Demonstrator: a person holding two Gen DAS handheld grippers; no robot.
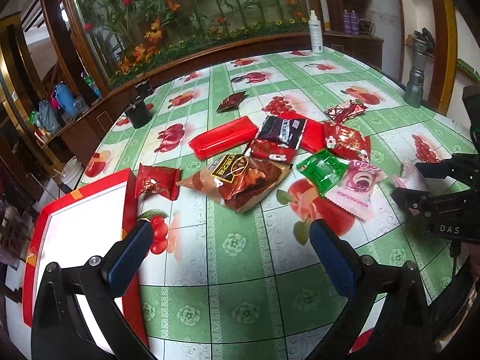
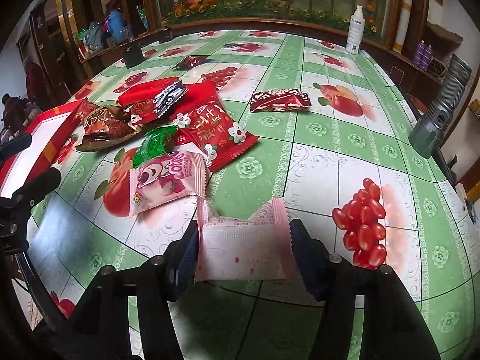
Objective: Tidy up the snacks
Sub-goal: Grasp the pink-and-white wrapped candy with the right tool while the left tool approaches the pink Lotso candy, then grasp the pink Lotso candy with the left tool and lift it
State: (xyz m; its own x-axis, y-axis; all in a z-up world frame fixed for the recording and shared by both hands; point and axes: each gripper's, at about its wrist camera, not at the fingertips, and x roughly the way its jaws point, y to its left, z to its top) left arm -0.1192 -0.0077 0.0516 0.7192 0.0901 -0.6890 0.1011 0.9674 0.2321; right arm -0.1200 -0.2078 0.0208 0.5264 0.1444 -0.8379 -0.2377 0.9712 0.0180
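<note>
Pale pink packet (image 2: 243, 240) sits between the pads of the right hand-held gripper (image 2: 244, 240); both pads touch its side edges, so the jaws look closed on it, though how firm the hold is cannot be told. Left hand-held gripper (image 1: 229, 243) hangs wide open over bare counter (image 1: 240, 309), holding nothing.

Landmark: red-rimmed box (image 1: 81, 210), apparently where the snacks go.
- Snack pile (image 1: 270, 150) lies just beyond the box's far corner, packets overlapping.
- Held packet is well across the counter from the box, past the pink bear packet (image 2: 168, 180).

Risks, as judged:
- Grip is on thin, crinkly film edges; the wrapper could buckle and slip free during the carry.
- Route to the box passes over the pile; a low pass could snag the bear packet or green packet (image 2: 154, 145) and scatter them.
- Left hand-held gripper stands near the box, so the two could collide there.
</note>
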